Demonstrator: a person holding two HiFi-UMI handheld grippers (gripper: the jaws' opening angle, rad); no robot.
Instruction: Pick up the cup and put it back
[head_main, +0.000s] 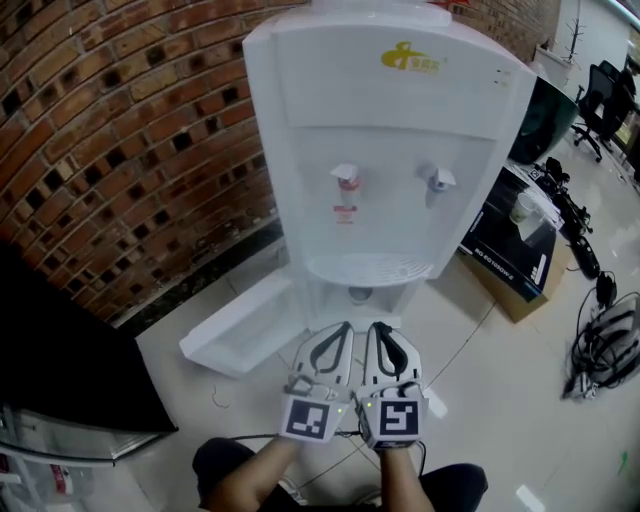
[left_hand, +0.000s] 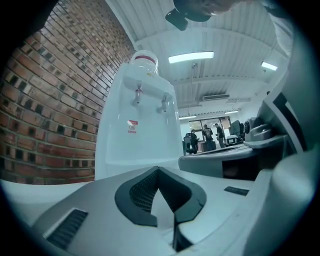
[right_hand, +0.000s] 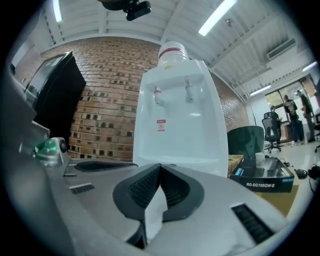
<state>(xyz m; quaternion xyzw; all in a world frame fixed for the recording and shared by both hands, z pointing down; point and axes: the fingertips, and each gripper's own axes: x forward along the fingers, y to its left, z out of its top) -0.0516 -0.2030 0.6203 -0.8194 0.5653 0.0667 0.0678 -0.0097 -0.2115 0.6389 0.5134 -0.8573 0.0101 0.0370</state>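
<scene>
Cup (head_main: 360, 295) sits in the low recess under the drip tray of the water dispenser (head_main: 385, 150), just ahead of both gripper tips and between their lines, touching neither. It shows as a small round rim from above, so it looks upright, long axis vertical and mouth up; it is too small to tell more. Left gripper (head_main: 343, 327) has its jaws together with nothing between them, tips meeting in the left gripper view (left_hand: 159, 172). Right gripper (head_main: 378, 327) is the same, jaws closed on nothing (right_hand: 160, 167). The two are side by side, almost touching, and both point at the dispenser front. The red tap (head_main: 346, 178) and grey tap (head_main: 437, 180) are higher up, beyond the tips. A white panel (head_main: 235, 335) lies flat on the pale tiled floor (head_main: 480, 400), left of the left gripper. A black box (head_main: 515, 245) is right of the right gripper, beside the dispenser, with a paper cup (head_main: 522, 207) standing upright on it. Cables (head_main: 605, 345) lie further right. A brick wall (head_main: 120, 130) is behind and left of the dispenser, and a black cabinet (head_main: 60, 340) is near left. Office chairs (head_main: 605, 95) are far right, and people (left_hand: 205, 135) stand far off in the left gripper view.
</scene>
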